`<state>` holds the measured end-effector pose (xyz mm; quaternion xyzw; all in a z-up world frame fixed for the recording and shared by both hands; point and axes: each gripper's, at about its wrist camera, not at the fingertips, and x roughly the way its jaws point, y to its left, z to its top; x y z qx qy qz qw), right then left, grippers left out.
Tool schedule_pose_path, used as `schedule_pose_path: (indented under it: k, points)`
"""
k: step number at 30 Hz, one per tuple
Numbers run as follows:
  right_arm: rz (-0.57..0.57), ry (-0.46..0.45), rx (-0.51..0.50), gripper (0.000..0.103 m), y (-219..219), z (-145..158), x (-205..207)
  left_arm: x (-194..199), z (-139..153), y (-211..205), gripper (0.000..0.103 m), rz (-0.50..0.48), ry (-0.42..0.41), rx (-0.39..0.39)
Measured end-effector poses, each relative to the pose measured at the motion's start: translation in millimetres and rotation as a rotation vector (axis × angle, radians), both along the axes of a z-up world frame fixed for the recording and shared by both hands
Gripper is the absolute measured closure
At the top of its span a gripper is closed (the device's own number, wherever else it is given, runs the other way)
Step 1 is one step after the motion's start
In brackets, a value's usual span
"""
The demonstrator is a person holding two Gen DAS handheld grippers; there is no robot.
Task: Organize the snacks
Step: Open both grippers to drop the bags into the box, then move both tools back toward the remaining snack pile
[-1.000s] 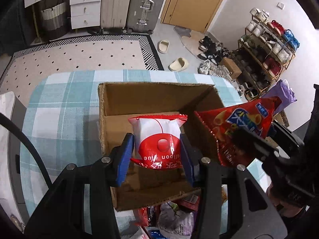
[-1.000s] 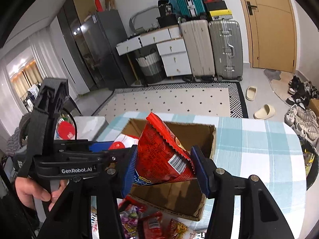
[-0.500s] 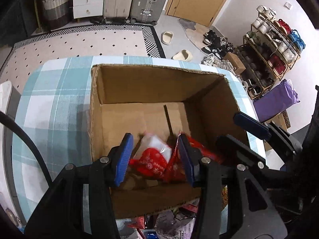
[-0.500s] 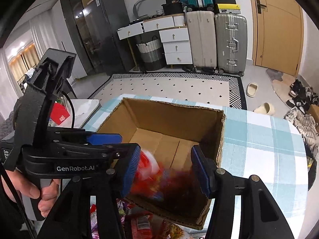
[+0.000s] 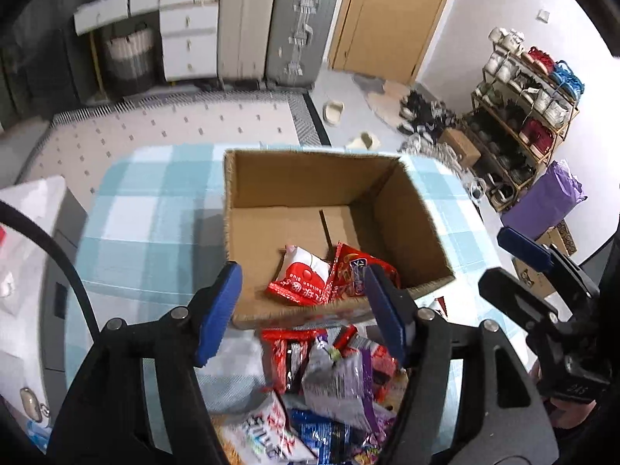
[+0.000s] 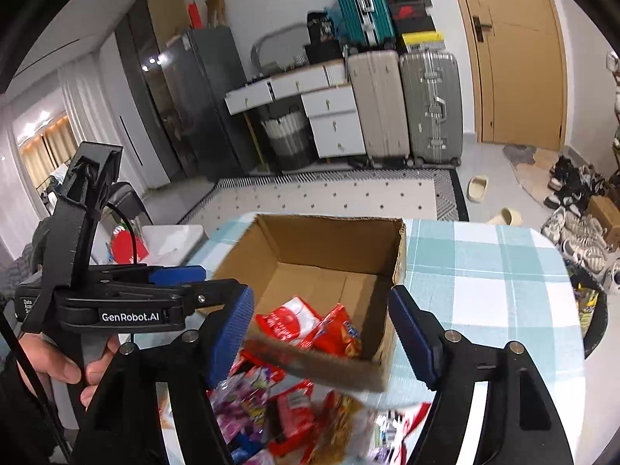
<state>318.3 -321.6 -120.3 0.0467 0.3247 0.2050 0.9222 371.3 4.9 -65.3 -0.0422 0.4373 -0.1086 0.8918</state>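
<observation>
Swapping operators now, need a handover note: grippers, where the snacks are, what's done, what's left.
Left gripper: jaws opening, nothing between the pads, above the near wall of the cardboard box.
Right gripper: jaws opening too, nothing gripped, at the same near edge.
Done: white-and-red packet and red snack bag lie loose on the box floor, side by side near the front wall.
Left: the pile of snack packets on the checked tablecloth in front of the box, outside it. The rest of the box floor is bare, so there looks to be room.
</observation>
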Motion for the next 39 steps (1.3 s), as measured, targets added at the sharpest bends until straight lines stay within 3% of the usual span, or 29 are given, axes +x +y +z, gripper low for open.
schedule_pose_path:
  k: [3, 7, 15, 19, 22, 31, 39]
  points:
    - [0.006, -0.042, 0.011, 0.021, 0, 13, -30, -35, 19, 0, 0.023, 0.014, -0.093, 0.026]
    - [0.028, -0.096, 0.024, 0.017, 1, 26, -72, -88, 49, 10, 0.022, 0.014, -0.18, 0.045]
    - [0.043, -0.193, 0.082, 0.008, 4, 42, -148, -166, 73, 28, 0.019, 0.054, -0.261, 0.07]
    - [0.042, -0.231, 0.109, 0.004, 6, 47, -180, -200, 78, 46, 0.002, 0.093, -0.3, 0.044]
    - [0.041, -0.264, 0.113, 0.003, 8, 50, -200, -224, 82, 57, 0.001, 0.12, -0.344, 0.053]
    - [0.031, -0.291, 0.123, 0.001, 8, 43, -238, -267, 74, 75, 0.001, 0.158, -0.362, 0.055]
    - [0.02, -0.271, 0.085, 0.001, 11, 15, -249, -291, 37, 87, 0.001, 0.204, -0.381, 0.069]
